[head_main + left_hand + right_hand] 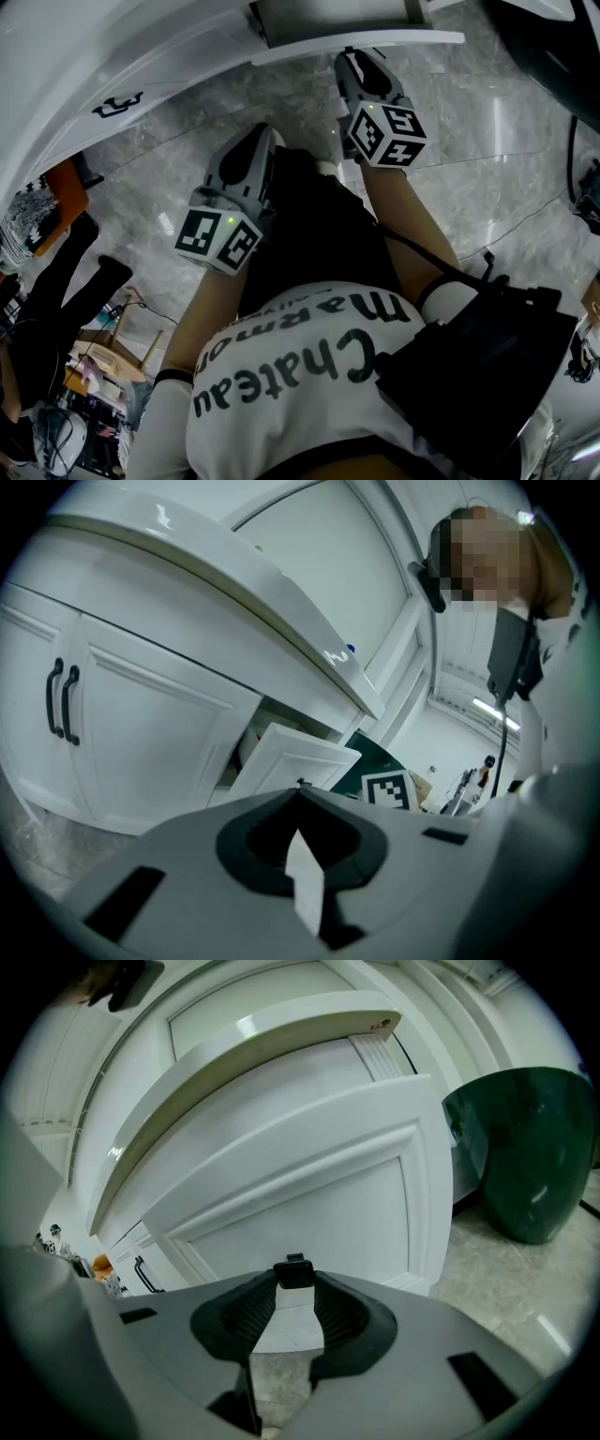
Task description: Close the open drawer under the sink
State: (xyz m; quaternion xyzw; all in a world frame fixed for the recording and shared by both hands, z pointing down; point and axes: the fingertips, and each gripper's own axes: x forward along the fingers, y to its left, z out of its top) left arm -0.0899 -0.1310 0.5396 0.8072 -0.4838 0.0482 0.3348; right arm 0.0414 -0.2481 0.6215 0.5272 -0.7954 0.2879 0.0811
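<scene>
The open drawer (356, 43) juts out from the white cabinet at the far side of the scene, under the pale edge of the countertop (244, 1044). Its panelled front faces the person. The right gripper (361, 58) reaches forward to that front, its tips right at the panel. In the right gripper view the jaws stand apart, and a small black knob (295, 1272) sits between the fingertips, touching both, so they look clamped on it. It appears to be the drawer's pull, though little of it shows. The rest of the drawer front fills the view above and behind the jaws.

The left gripper (262, 141) hangs nearer the person and further left, over the grey marble floor (169, 159), well apart from the drawer. Its jaws are together at the tips with nothing between them. From its view the drawer front lies ahead and slightly right. The shut cabinet doors with black bar handles (61, 700) are to the left. A dark green bin (525, 1157) stands on the floor just right of the drawer.
</scene>
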